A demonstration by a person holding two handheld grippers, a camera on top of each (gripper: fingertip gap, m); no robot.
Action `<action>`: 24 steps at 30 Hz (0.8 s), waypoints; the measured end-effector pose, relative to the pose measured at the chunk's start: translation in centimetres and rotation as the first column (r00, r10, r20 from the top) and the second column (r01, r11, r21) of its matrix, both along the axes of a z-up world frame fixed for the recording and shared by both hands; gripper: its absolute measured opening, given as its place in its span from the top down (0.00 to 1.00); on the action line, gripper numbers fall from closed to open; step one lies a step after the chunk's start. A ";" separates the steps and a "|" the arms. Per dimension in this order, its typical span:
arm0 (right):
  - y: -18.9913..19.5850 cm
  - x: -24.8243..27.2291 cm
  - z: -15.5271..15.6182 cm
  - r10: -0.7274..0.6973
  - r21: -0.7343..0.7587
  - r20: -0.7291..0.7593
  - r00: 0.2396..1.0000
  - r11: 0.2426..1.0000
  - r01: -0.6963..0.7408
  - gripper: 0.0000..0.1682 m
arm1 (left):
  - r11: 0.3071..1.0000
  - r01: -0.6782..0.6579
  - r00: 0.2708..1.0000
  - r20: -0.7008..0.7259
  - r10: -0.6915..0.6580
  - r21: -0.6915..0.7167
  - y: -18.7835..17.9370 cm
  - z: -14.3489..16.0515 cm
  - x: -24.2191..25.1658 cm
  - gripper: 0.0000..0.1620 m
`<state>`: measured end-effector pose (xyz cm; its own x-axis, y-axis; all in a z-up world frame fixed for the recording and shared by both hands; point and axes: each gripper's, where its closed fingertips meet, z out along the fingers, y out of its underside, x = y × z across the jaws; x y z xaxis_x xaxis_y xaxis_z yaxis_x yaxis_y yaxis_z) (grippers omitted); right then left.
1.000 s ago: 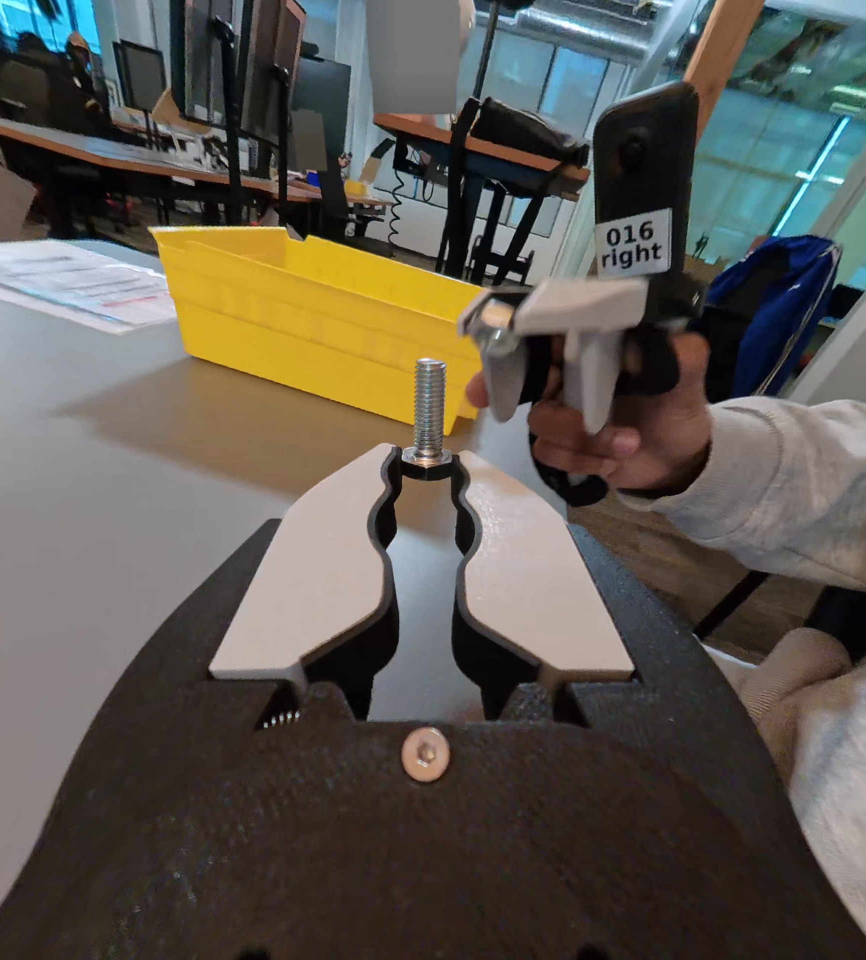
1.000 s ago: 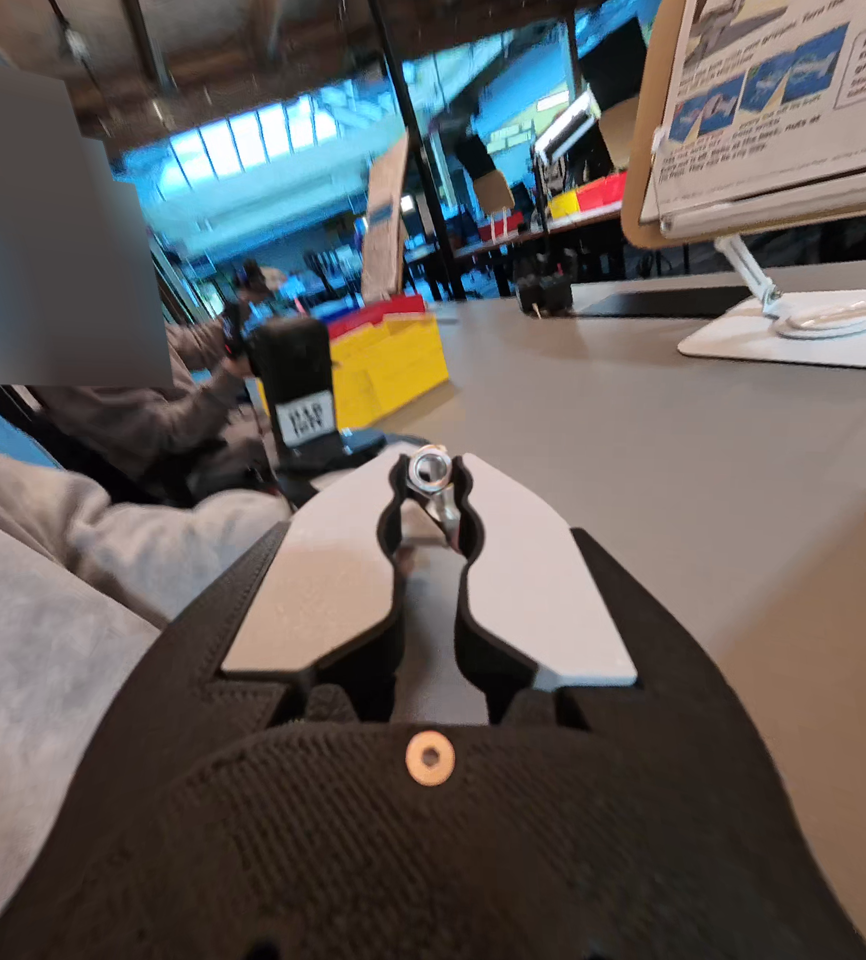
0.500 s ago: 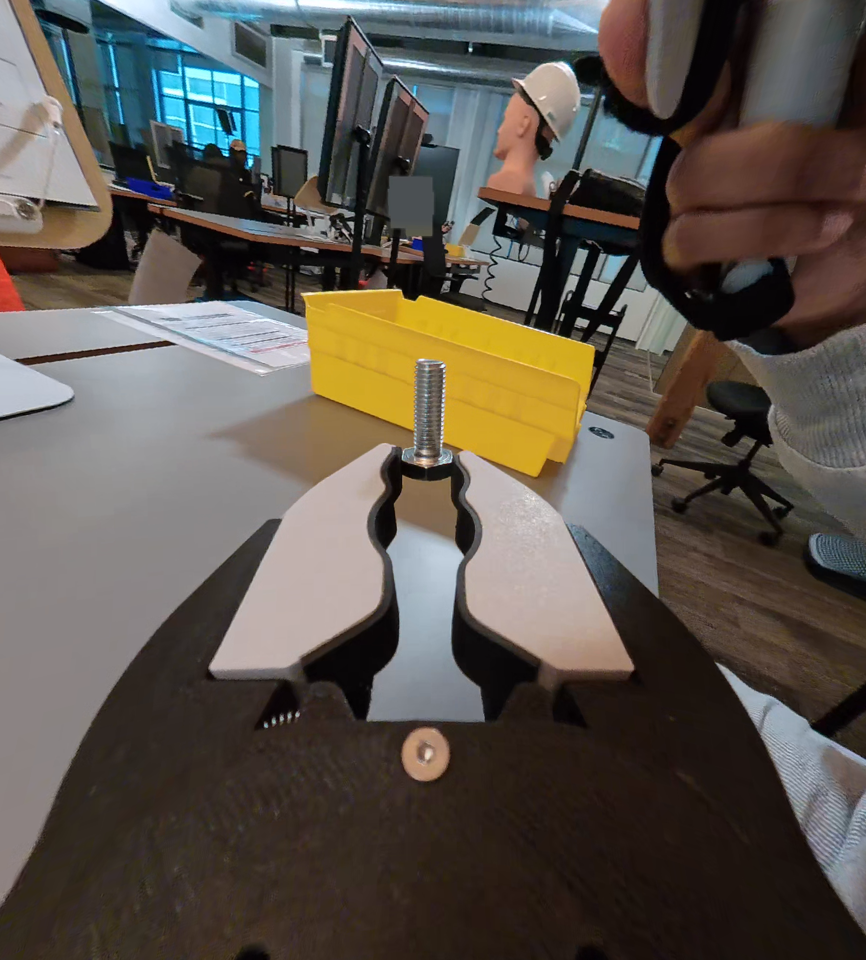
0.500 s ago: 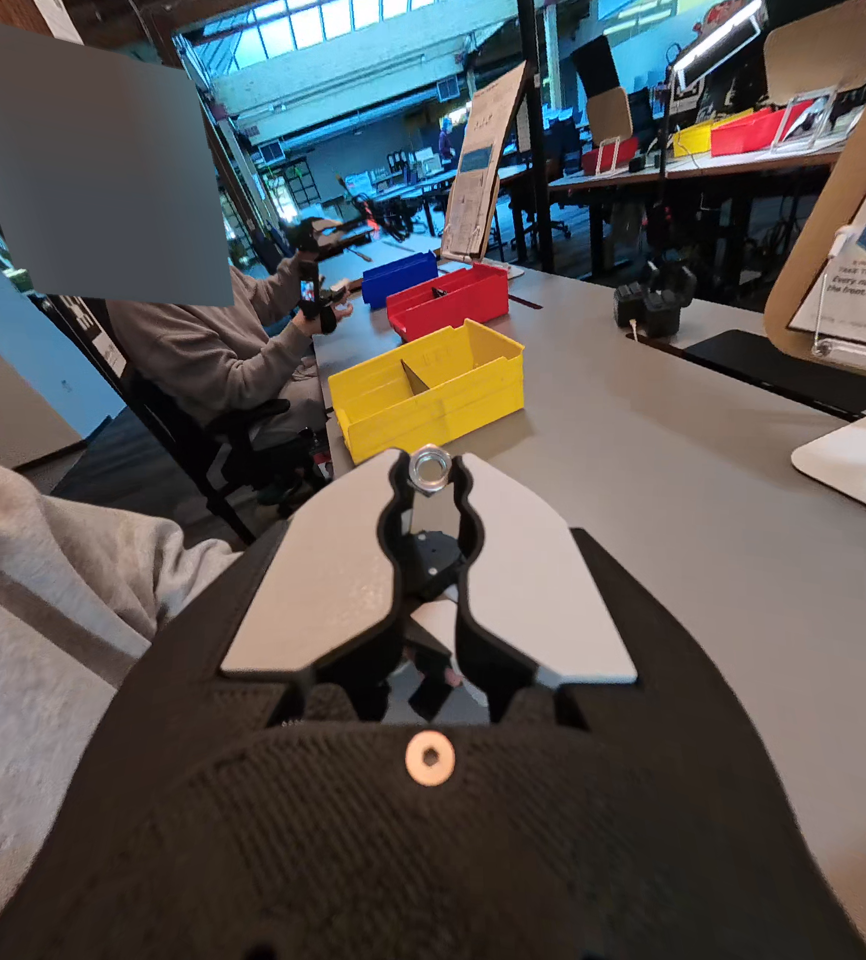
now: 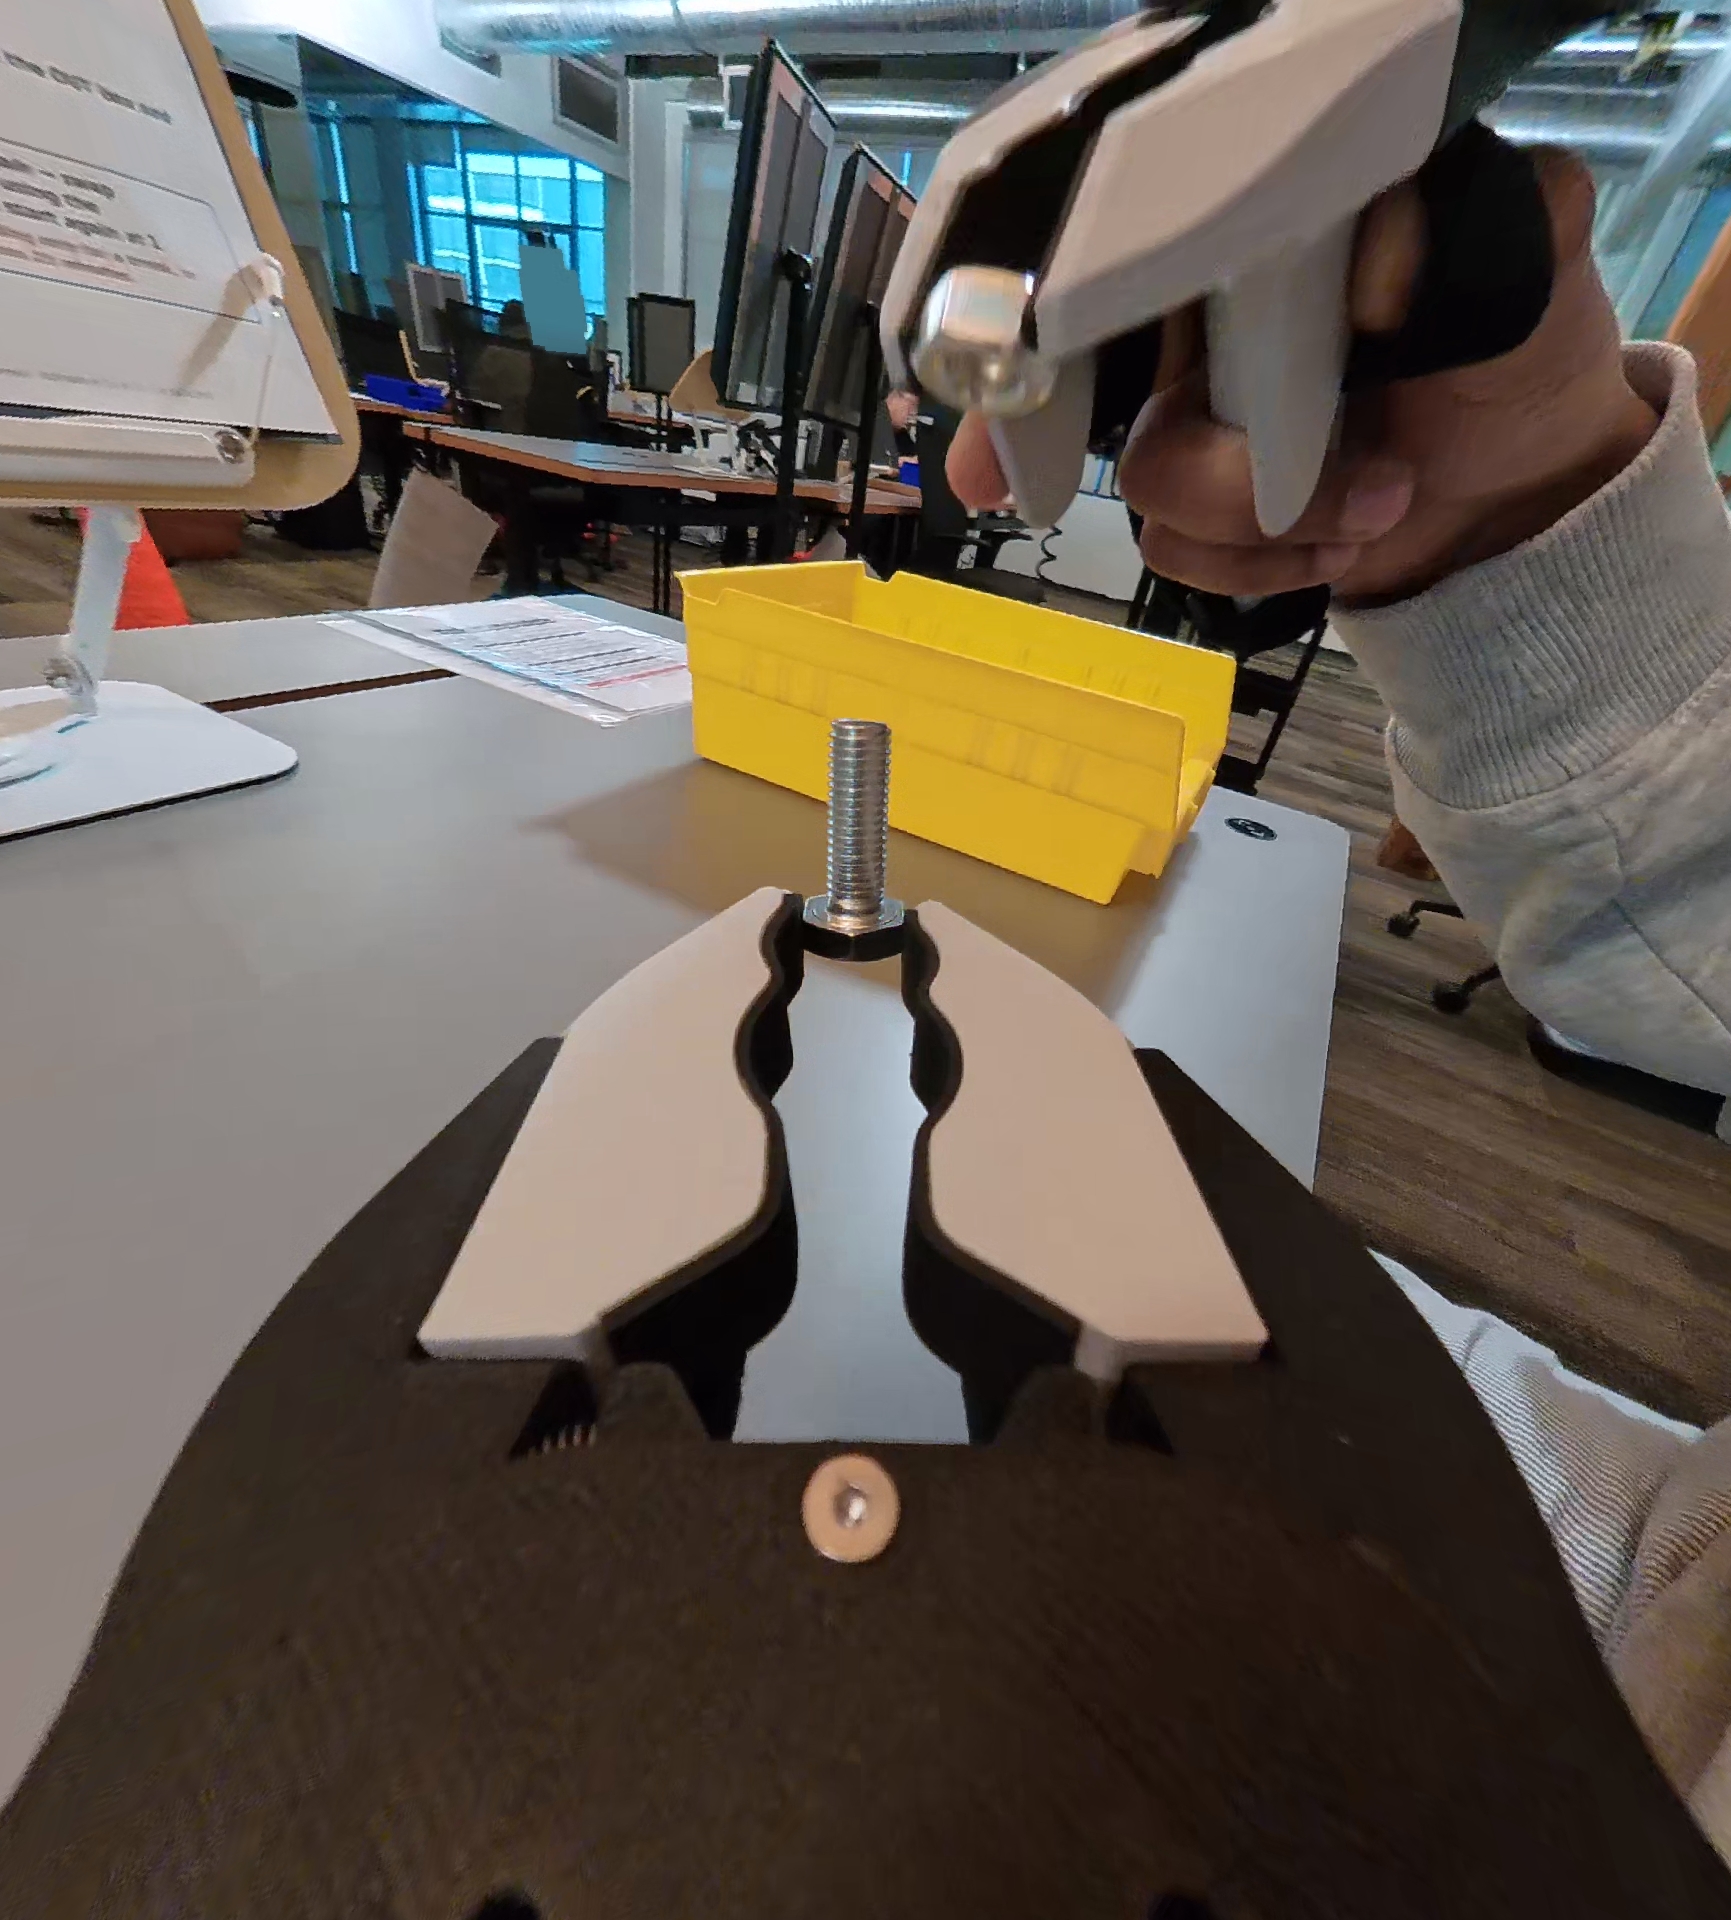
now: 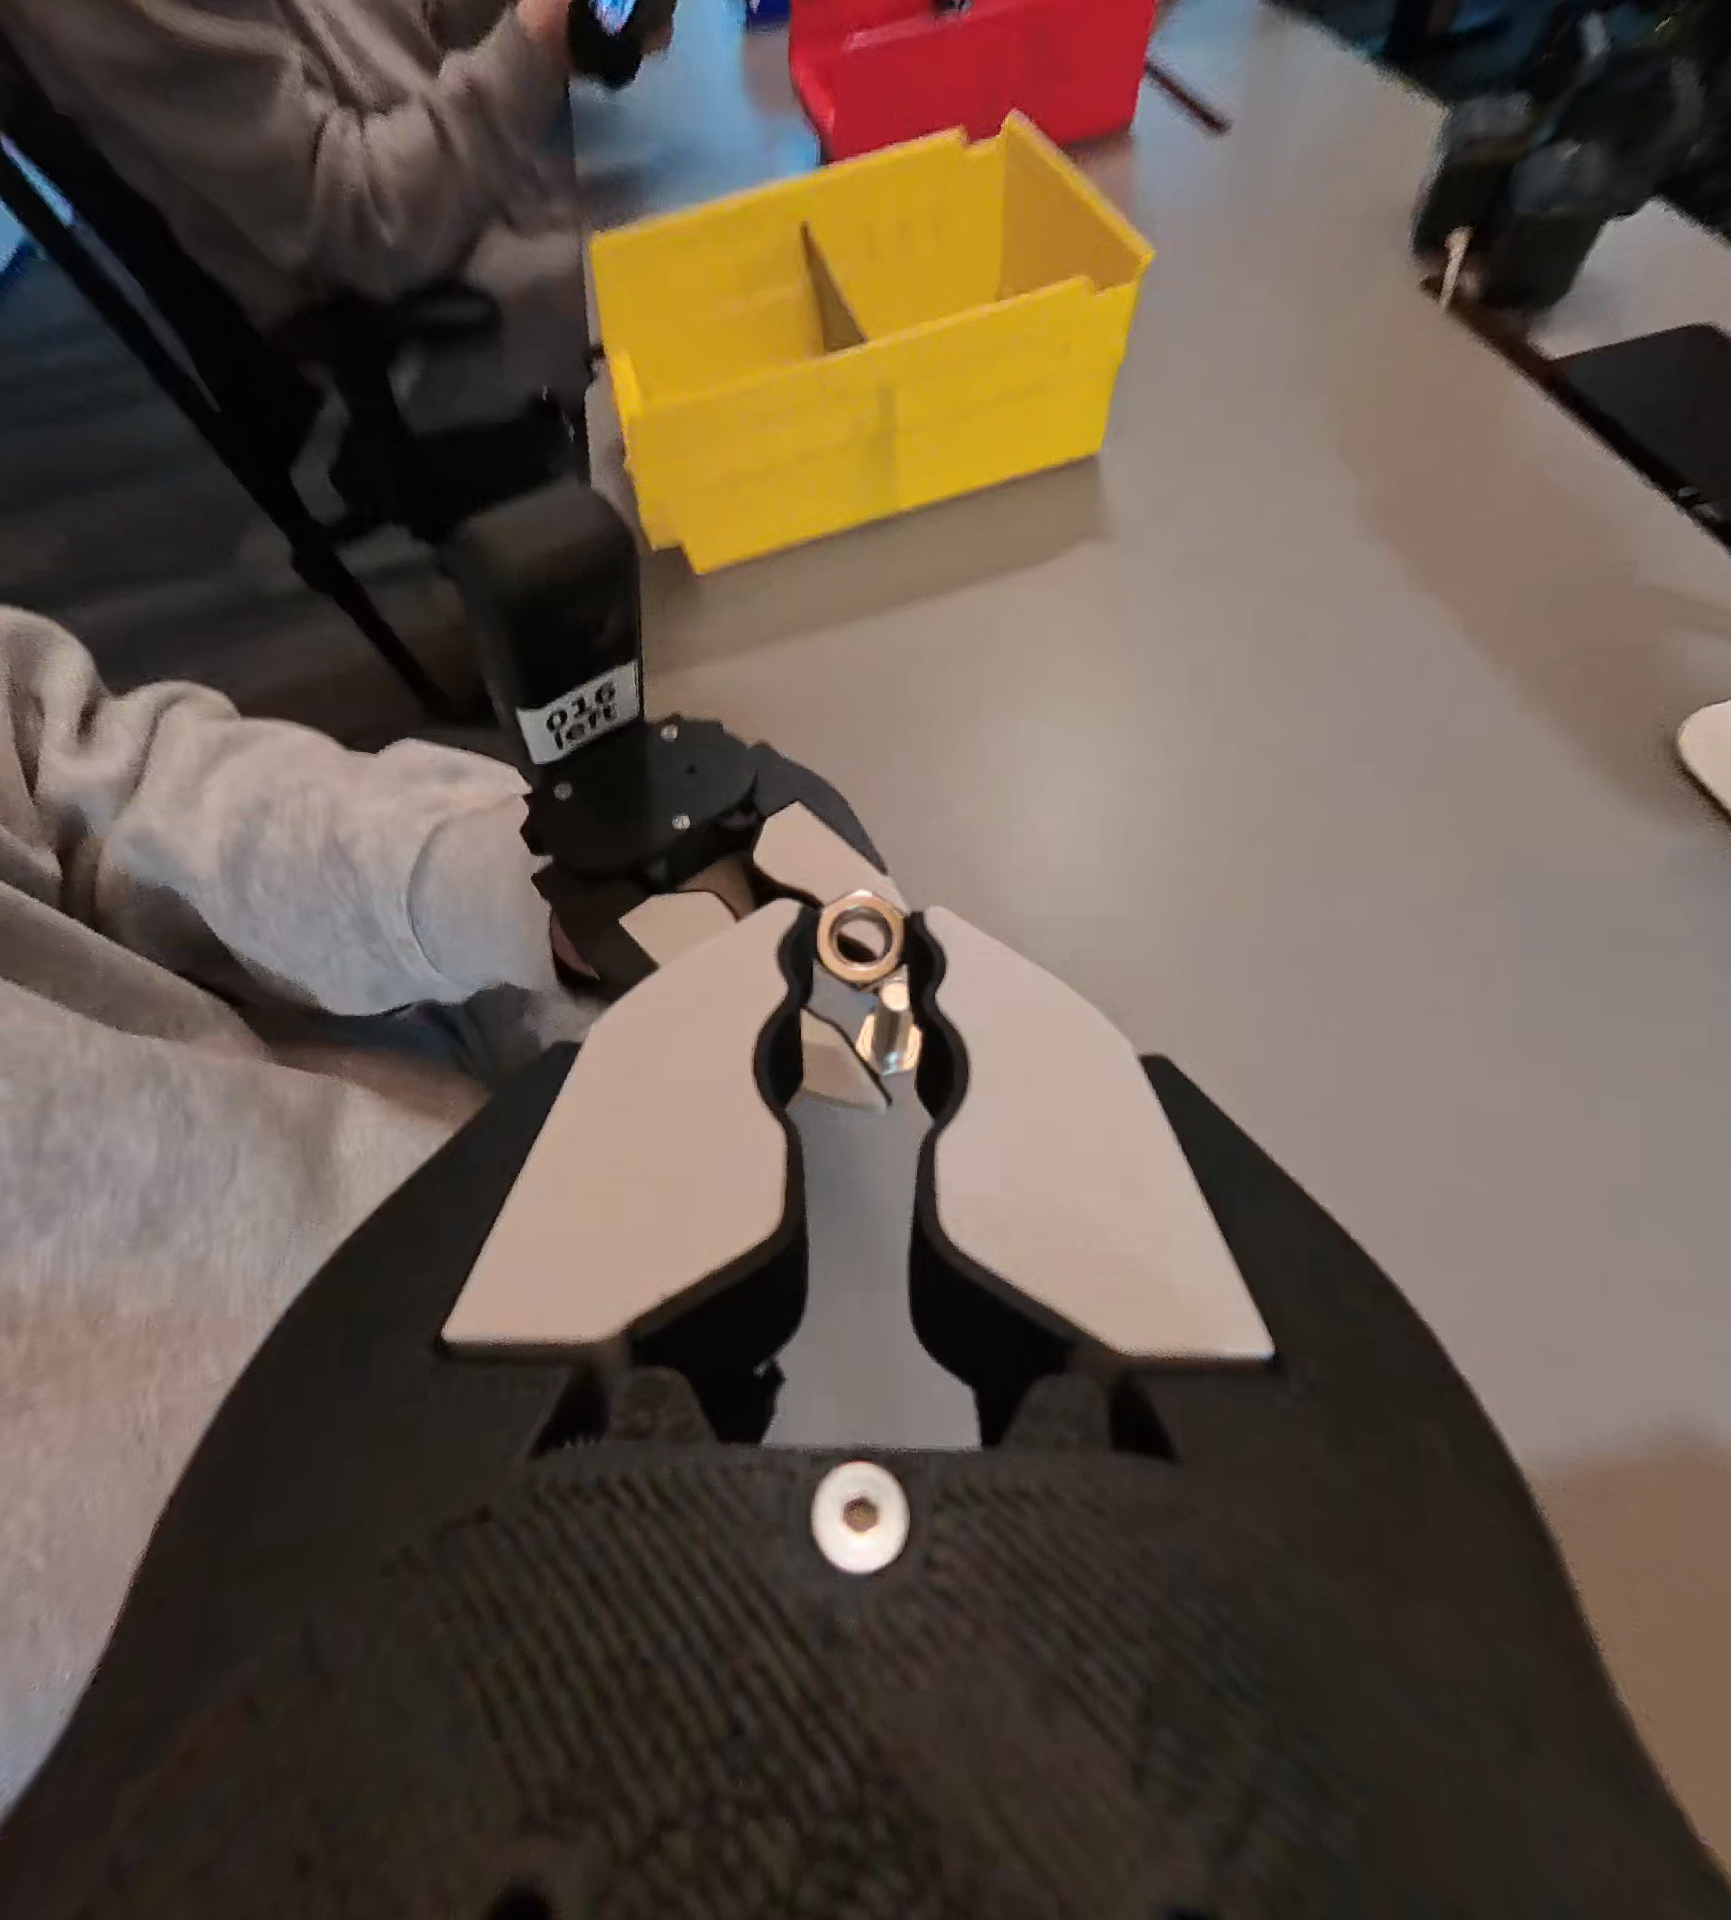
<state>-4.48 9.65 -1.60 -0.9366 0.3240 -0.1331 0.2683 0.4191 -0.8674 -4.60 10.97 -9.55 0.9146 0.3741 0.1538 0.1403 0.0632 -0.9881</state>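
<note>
Gripping one upright bolt [image 5: 858, 821], left hand-held gripper [image 5: 856, 920]; right hand-held gripper [image 6: 861, 933] pinching one nut [image 6: 861, 935].

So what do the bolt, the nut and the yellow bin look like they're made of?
Bolt: bright, likely zinc-plated steel, going by its silvery threads. Nut: the same shiny metal, with a mirror-like rim. Yellow bin: apparently moulded plastic, with an even glossy colour and thin ribbed walls.

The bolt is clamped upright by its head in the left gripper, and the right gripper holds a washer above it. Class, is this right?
One detail is wrong. The right gripper holds a hex nut, not a washer, as the left wrist view shows. The rest stands: the left gripper clamps the bolt upright by its head, with the nut above it.
</note>
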 end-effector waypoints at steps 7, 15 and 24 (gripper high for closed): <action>-1.9 0.1 -3.1 0.059 0.187 -0.017 0.998 0.981 -0.055 0.90 | 0.998 -0.057 0.997 -0.044 0.057 -0.004 -1.6 0.2 0.2 0.89; -1.2 0.8 -4.0 0.094 0.291 -0.021 0.995 0.953 -0.084 0.90 | 0.999 -0.026 0.996 -0.090 0.022 -0.048 -0.8 -0.1 1.2 0.89; -0.5 2.1 -4.6 0.138 0.334 0.004 0.990 0.933 -0.131 0.90 | 0.998 0.005 0.996 -0.094 -0.011 -0.058 0.2 -0.2 1.8 0.89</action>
<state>-2.41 9.15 -6.23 -0.9759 0.2171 -0.0205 0.1734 0.7158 -0.6765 -2.77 11.21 -9.76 0.9270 0.3723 0.0451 0.0466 0.0049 -0.9989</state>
